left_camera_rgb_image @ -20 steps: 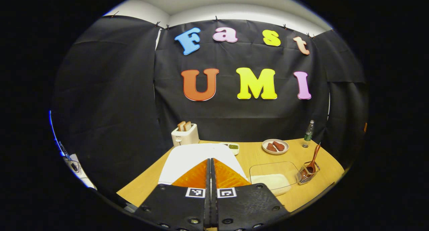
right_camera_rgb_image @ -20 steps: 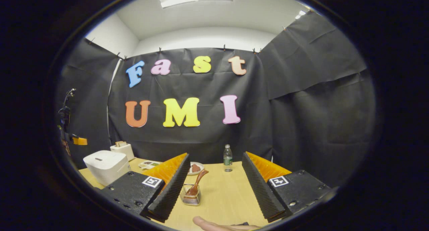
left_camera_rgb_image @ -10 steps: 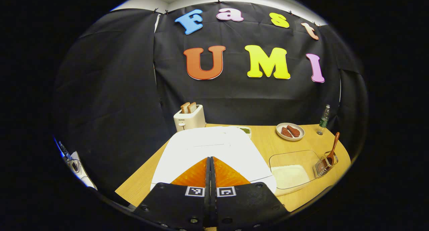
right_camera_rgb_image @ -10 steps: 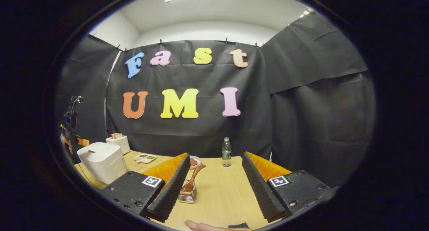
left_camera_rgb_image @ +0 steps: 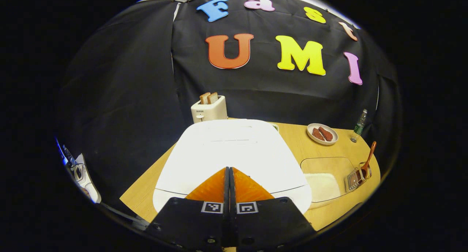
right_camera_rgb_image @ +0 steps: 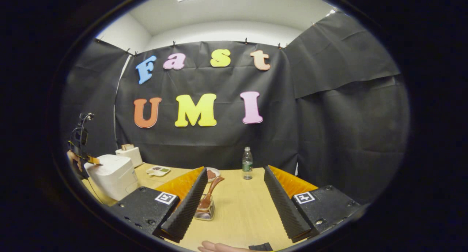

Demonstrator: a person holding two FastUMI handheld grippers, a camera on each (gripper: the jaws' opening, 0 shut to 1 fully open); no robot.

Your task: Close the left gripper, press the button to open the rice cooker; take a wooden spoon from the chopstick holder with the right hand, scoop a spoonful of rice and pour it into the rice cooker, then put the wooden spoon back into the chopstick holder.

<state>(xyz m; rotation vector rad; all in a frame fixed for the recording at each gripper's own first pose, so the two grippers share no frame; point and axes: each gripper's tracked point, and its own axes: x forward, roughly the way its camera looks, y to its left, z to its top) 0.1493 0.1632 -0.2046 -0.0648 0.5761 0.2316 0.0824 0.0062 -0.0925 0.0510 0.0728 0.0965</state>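
1. Two fingers of the left gripper (left_camera_rgb_image: 229,168) are pressed flat together with nothing between them, seen in the left gripper view. The tip lies over the near edge of the cooker (left_camera_rgb_image: 234,153) lid; contact cannot be told.
2. Cooker lid is down. A toaster (left_camera_rgb_image: 208,109) stands behind it.
3. Right of the cooker on the table (left_camera_rgb_image: 292,142): a clear tray (left_camera_rgb_image: 327,173) with rice (left_camera_rgb_image: 321,182), then the wire holder (left_camera_rgb_image: 356,176) with the spoon (left_camera_rgb_image: 368,157) upright in it. Farther back: a plate (left_camera_rgb_image: 322,134) and a bottle (left_camera_rgb_image: 359,121).
4. Right gripper view: the right gripper (right_camera_rgb_image: 234,171) has its fingers spread wide, empty, above the table (right_camera_rgb_image: 241,211).
5. Holder (right_camera_rgb_image: 204,211) with spoon (right_camera_rgb_image: 211,191) sits just beside the left finger (right_camera_rgb_image: 188,200).
6. Cooker (right_camera_rgb_image: 111,175) stands far left, with the left gripper (right_camera_rgb_image: 95,160) at its top edge.
7. Bottle (right_camera_rgb_image: 247,163) stands at the table's back; a hand (right_camera_rgb_image: 219,247) shows at the bottom edge.
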